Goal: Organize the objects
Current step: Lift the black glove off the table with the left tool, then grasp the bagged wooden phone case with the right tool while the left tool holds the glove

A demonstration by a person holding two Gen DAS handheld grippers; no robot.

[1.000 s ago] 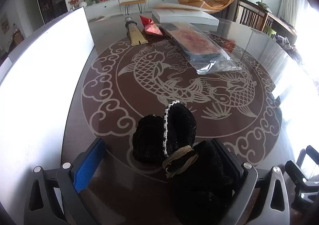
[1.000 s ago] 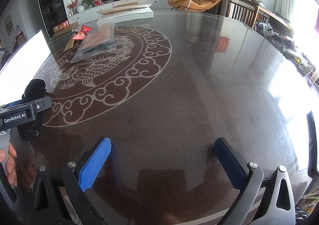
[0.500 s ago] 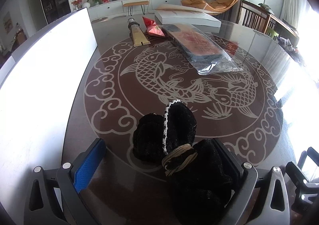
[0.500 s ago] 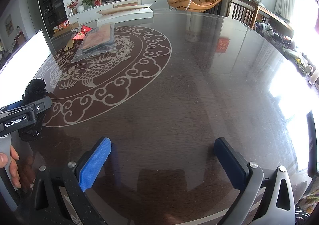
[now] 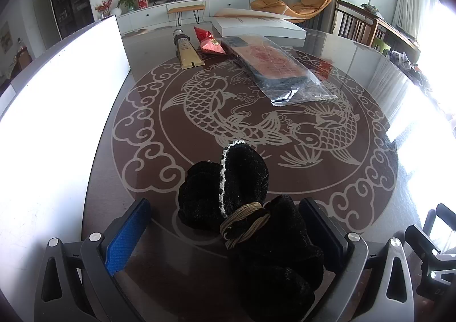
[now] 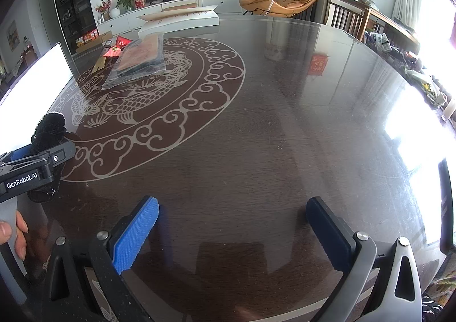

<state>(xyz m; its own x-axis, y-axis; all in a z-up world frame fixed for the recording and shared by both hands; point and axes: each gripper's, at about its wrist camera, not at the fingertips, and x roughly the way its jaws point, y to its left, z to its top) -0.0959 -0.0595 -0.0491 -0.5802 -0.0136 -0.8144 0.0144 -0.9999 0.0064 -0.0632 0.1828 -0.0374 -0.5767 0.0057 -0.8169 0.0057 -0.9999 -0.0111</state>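
A bundle of black fuzzy knitwear (image 5: 245, 208) tied with a tan cord (image 5: 245, 222) lies on the glass table between the wide-apart fingers of my left gripper (image 5: 228, 233); it leans against the right finger (image 5: 327, 233), the left finger stands clear. It also shows in the right wrist view (image 6: 48, 134) at far left, behind the left gripper's body (image 6: 28, 173). My right gripper (image 6: 232, 233) is open and empty over bare table.
Farther back on the table lie a clear-wrapped flat package (image 5: 273, 65), a red packet (image 5: 209, 42), a gold tube (image 5: 186, 50) and a white flat box (image 5: 256, 27). A bright white board (image 5: 57, 99) stands along the left. Chairs (image 6: 347, 20) stand beyond the far edge.
The left gripper has drawn back slightly; the bundle stays between its fingers. The right gripper has not moved.
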